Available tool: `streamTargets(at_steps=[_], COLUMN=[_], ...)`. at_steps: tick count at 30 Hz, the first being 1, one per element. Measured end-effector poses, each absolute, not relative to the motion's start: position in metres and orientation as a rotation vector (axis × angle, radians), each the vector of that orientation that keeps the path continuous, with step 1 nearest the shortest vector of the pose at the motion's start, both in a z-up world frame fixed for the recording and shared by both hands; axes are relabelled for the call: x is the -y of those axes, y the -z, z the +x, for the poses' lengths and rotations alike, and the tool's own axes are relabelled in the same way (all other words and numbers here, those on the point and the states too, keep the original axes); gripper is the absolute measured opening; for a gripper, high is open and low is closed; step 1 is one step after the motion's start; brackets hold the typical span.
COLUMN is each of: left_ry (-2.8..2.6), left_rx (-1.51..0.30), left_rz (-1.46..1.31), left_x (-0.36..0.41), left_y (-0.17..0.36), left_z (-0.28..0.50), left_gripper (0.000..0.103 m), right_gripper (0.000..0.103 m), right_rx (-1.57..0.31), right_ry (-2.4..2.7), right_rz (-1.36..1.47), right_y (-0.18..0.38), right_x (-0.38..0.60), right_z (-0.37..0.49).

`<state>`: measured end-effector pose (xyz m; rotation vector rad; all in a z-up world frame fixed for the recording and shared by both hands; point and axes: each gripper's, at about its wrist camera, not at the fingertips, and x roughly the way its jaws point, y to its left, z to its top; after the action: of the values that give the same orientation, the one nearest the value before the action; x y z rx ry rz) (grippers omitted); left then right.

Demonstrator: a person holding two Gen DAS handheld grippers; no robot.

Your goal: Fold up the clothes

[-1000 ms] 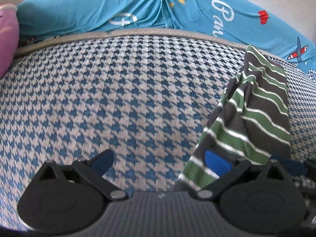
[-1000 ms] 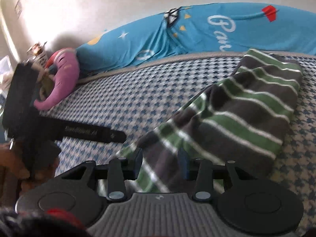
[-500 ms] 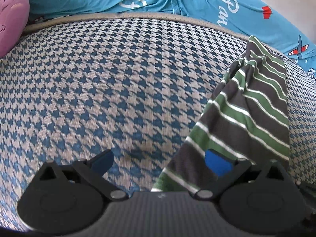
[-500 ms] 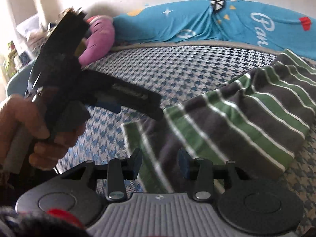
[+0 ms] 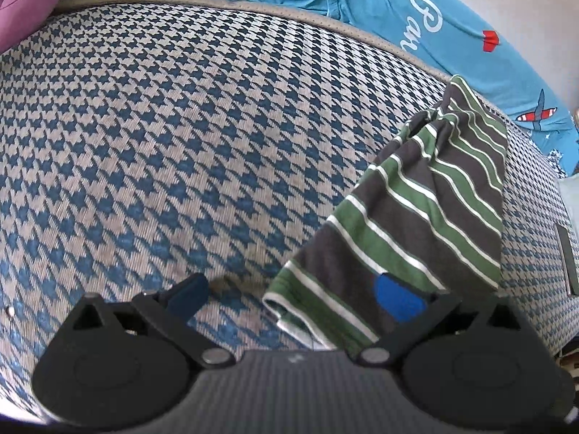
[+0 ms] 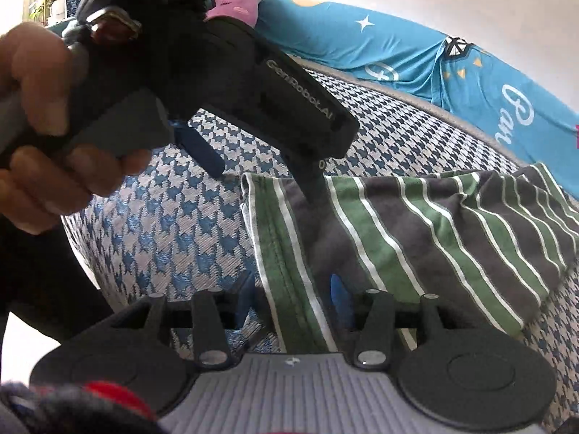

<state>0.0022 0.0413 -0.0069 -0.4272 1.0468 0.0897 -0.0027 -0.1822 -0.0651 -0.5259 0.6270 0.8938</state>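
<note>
A grey shirt with green and white stripes (image 5: 416, 217) lies stretched out on the houndstooth bed cover (image 5: 181, 126). My left gripper (image 5: 293, 296) is open wide, and the shirt's near hem sits between its fingers, with the right pad (image 5: 398, 300) over the cloth. From the right wrist, the shirt (image 6: 434, 235) runs away to the right. My right gripper (image 6: 292, 303) is narrowed onto the hem strip, which passes between its pads. A hand (image 6: 39, 108) holds the left gripper (image 6: 260, 173) just above the hem corner.
Blue patterned bedding (image 5: 452, 29) is bunched along the far edge of the bed, with a pink pillow (image 5: 21, 7) at its left end. A dark flat object (image 5: 568, 264) lies at the right edge. The bed's near edge drops off at the left (image 6: 83, 246).
The left gripper has moved in from the left and now straddles the shirt's hem corner. The right gripper keeps the same narrow gap with the hem between its pads.
</note>
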Motion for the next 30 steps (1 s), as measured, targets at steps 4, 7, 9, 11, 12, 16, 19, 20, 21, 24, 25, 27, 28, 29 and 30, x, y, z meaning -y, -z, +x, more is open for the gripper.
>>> streamTargets(at_steps=[4, 7, 9, 11, 12, 16, 19, 20, 21, 24, 25, 27, 28, 29, 30], left_ry=[-0.070, -0.048, -0.030, -0.008, 0.009, 0.076, 0.106, 0.113, 0.123, 0.152, 0.155, 0.159, 0.164, 0.169, 0.175], left_rx=[-1.049, -1.047, -1.044, -1.039, -1.036, -1.024, -1.020, -1.020, -1.021, -1.025, -1.027, -1.030, -1.032, -1.033, -1.037], left_rz=[-0.437, -0.469, -0.500, -0.537, -0.560, -0.634, -0.647, -0.652, -0.658, -0.675, -0.677, -0.678, -0.682, -0.687, -0.694], left_x=[-0.038, -0.038, -0.039, -0.040, -0.042, -0.044, -0.037, -0.034, -0.031, -0.024, -0.022, -0.017, -0.015, -0.013, -0.011], left_y=[0.007, 0.005, 0.005, 0.004, 0.003, -0.001, -0.001, 0.000, 0.001, 0.004, 0.004, 0.005, 0.006, 0.008, 0.009], left_z=[-0.002, -0.007, -0.009, -0.012, -0.017, -0.031, -0.027, -0.023, -0.020, -0.011, -0.008, -0.001, 0.002, 0.006, 0.008], left_gripper=[0.103, 0.103, 0.103, 0.103, 0.103, 0.103, 0.103, 0.103, 0.103, 0.103, 0.103, 0.103, 0.103, 0.103, 0.103], right_gripper=[0.026, 0.011, 0.011, 0.011, 0.011, 0.011, 0.011, 0.011, 0.011, 0.011, 0.011, 0.011, 0.011, 0.011, 0.011], right_rx=[-0.613, -0.656, -0.697, -0.739, -0.756, -0.809, -0.826, -0.829, -0.831, -0.831, -0.830, -0.828, -0.828, -0.828, -0.828], right_ry=[-0.875, -0.860, -0.845, -0.831, -0.824, -0.813, -0.811, -0.810, -0.811, -0.811, -0.811, -0.810, -0.809, -0.810, -0.813], right_rz=[-0.511, -0.412, -0.321, -0.225, -0.181, -0.047, 0.002, 0.015, 0.024, 0.036, 0.038, 0.046, 0.053, 0.062, 0.075], right_y=[0.065, 0.061, 0.058, 0.056, 0.054, 0.053, 0.052, 0.052, 0.051, 0.051, 0.051, 0.051, 0.052, 0.052, 0.052], right_x=[0.182, 0.188, 0.195, 0.203, 0.208, 0.218, 0.221, 0.223, 0.224, 0.227, 0.228, 0.230, 0.231, 0.231, 0.233], right_z=[0.001, 0.012, 0.023, 0.033, 0.038, 0.050, 0.054, 0.054, 0.053, 0.053, 0.052, 0.050, 0.051, 0.051, 0.052])
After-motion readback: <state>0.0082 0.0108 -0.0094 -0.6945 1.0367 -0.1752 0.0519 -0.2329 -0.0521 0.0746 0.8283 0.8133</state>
